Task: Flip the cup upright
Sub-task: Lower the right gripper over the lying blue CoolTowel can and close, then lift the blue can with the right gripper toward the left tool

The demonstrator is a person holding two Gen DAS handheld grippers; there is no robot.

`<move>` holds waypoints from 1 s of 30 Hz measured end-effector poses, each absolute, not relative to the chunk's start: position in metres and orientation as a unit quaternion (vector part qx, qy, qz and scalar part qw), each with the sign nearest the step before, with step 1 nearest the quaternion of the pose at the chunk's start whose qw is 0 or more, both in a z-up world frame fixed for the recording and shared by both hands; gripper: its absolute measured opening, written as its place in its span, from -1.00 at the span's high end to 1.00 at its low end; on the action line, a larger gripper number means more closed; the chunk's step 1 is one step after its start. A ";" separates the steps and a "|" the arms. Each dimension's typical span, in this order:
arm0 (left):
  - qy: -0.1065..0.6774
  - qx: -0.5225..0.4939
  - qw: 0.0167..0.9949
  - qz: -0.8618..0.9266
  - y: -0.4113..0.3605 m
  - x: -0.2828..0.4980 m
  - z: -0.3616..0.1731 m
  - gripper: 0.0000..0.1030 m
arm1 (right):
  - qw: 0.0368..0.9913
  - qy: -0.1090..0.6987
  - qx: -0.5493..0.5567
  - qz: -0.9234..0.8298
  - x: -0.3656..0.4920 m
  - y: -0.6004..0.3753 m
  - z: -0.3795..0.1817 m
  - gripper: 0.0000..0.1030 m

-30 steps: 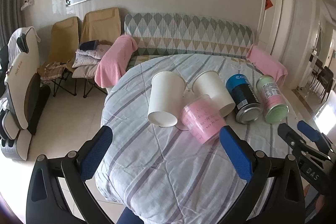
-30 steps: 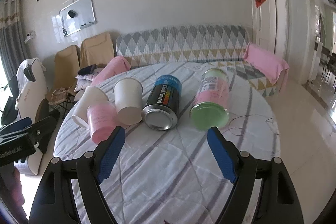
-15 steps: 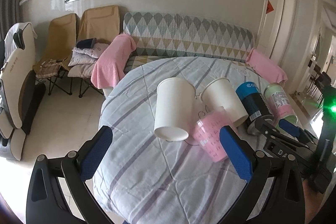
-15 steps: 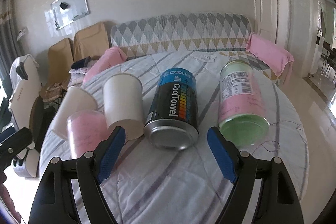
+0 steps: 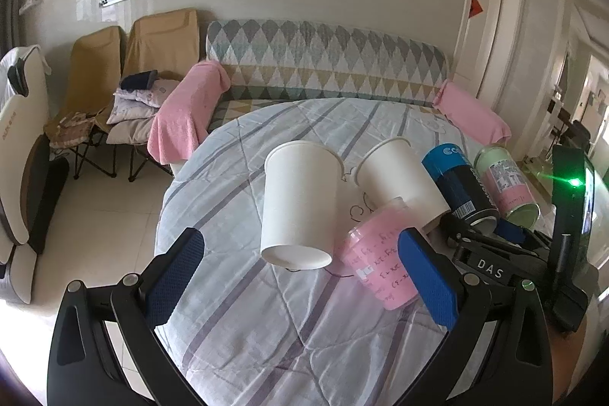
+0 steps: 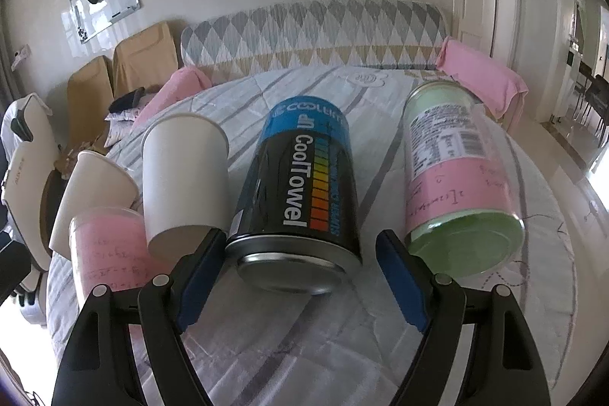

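Several containers lie on their sides on the striped round table [image 5: 243, 311]. A white paper cup [image 5: 298, 204] lies ahead of my open, empty left gripper [image 5: 300, 276], base toward me. Beside it are a second white cup [image 5: 399, 177] and a pink cup [image 5: 380, 265]. A black and blue CoolTowel can [image 6: 300, 196] lies straight ahead of my open, empty right gripper [image 6: 300, 280], its metal base just past the fingertips. A green and pink jar [image 6: 460, 181] lies to its right. The right view also shows a white cup [image 6: 186, 177] and the pink cup [image 6: 106, 253].
A patterned sofa [image 5: 327, 63] with pink towels stands behind the table. Folding chairs [image 5: 125, 71] are at the left. The right gripper's body [image 5: 533, 253] shows at the right of the left wrist view. The table edge falls to tiled floor at the left.
Both grippers have moved forward toward the containers. The can now fills the space ahead of the right gripper, and the white cup is nearer the left one. The containers have not moved.
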State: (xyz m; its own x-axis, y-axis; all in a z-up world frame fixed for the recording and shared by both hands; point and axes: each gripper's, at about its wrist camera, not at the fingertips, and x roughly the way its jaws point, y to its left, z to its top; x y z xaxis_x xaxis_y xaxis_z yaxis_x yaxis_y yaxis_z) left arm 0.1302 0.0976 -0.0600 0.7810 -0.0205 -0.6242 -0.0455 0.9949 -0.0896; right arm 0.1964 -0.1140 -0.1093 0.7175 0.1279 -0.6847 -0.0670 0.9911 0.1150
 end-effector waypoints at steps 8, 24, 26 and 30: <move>0.333 -0.047 0.942 0.005 0.094 0.132 -0.061 -1.00 | 0.925 0.370 0.057 0.057 0.195 -0.118 -0.109 -0.44; 0.349 -0.055 0.935 -0.005 0.092 0.115 -0.056 -1.00 | 0.920 0.380 0.048 0.079 0.164 -0.113 -0.106 -0.34; 0.352 -0.054 0.934 -0.010 0.087 0.109 -0.054 -1.00 | 0.918 0.384 0.048 0.084 0.155 -0.115 -0.106 -0.34; 0.359 -0.052 0.932 -0.020 0.072 0.101 -0.051 -1.00 | 0.917 0.386 0.047 0.089 0.130 -0.118 -0.105 -0.34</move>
State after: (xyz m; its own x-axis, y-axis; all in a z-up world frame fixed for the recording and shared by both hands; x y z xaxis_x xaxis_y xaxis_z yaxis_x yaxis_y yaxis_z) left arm 0.1013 0.0720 -0.0510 0.7417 -0.0737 -0.6667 -0.0002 0.9939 -0.1102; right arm 0.1304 -0.1179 -0.1052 0.6863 0.1997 -0.6994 -0.1277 0.9797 0.1544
